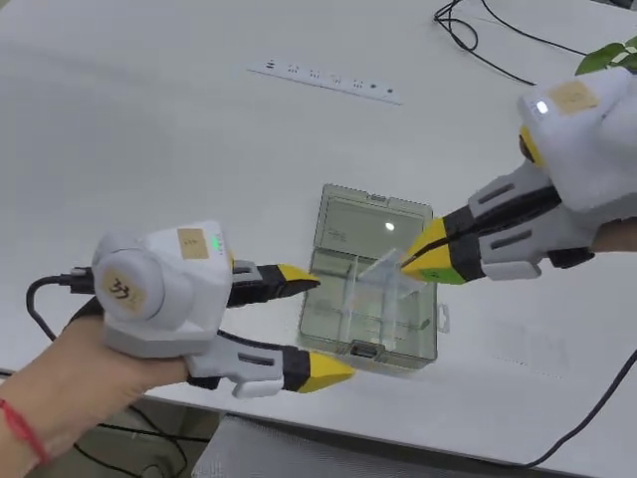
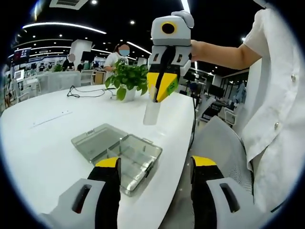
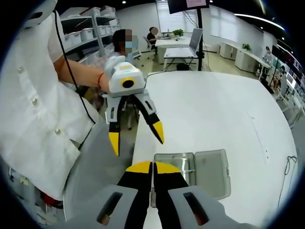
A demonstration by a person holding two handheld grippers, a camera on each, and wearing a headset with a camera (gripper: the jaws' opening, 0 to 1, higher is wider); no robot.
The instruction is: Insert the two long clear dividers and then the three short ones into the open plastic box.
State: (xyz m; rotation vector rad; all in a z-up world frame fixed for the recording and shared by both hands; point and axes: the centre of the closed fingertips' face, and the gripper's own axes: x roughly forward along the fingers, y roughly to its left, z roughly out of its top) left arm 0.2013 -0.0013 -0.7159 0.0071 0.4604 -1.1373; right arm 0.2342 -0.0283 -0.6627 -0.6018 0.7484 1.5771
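Note:
The open clear plastic box point(image 1: 343, 324) lies near the table's front edge with its lid point(image 1: 373, 221) folded flat behind it, and clear partitions show inside. My right gripper point(image 1: 416, 262) is shut on a clear divider point(image 1: 386, 273), held tilted just over the box's middle. In the left gripper view that gripper point(image 2: 161, 90) hangs above the box point(image 2: 128, 157) with the divider point(image 2: 151, 112) pointing down. My left gripper point(image 1: 318, 324) stands open at the box's left side, holding nothing. The right gripper view shows my own shut jaws point(image 3: 153, 167), the box point(image 3: 190, 171) and the open left gripper point(image 3: 137, 134).
A white power strip point(image 1: 326, 79) lies at the back of the table, with black cables point(image 1: 476, 40) and a green plant point(image 1: 609, 55) at the far right. The table's front edge point(image 1: 418, 436) runs just below the box. A grey chair point(image 2: 224, 143) stands beside the table.

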